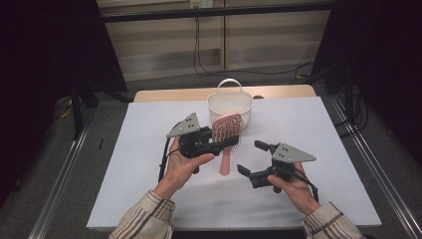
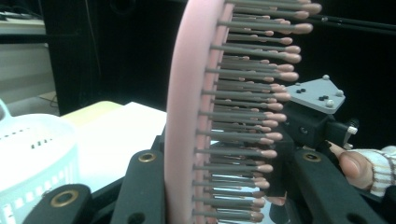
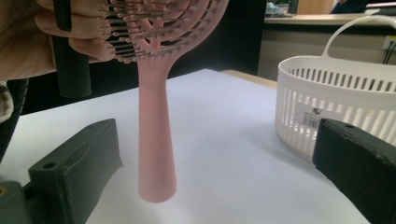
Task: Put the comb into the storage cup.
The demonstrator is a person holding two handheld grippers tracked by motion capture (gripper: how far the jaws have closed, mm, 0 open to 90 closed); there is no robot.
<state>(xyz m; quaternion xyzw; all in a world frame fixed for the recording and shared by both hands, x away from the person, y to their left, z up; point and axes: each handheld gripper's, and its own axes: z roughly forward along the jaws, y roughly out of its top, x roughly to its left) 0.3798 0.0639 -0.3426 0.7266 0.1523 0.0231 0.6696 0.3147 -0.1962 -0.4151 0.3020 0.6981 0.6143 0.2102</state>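
A pink hairbrush [image 1: 225, 160] hangs upright over the white table, its head clamped in my left gripper [image 1: 226, 137] and its handle pointing down toward the person. In the left gripper view the brush head [image 2: 182, 116] sits edge-on between the two black jaws, bristles facing right. My right gripper [image 1: 250, 158] stands open just right of the handle, nothing between its jaws. The right gripper view shows the handle [image 3: 156, 135] hanging just above the table between and beyond its spread jaws. A white slotted basket [image 1: 244, 112] stands behind the brush.
The basket [image 3: 336, 93] with its loop handle sits at the table's far middle, close behind the brush head; its wall [image 2: 32, 154] also appears left of the left jaws. A white mat [image 1: 308, 124] covers the table, with dark floor and metal rails beside it.
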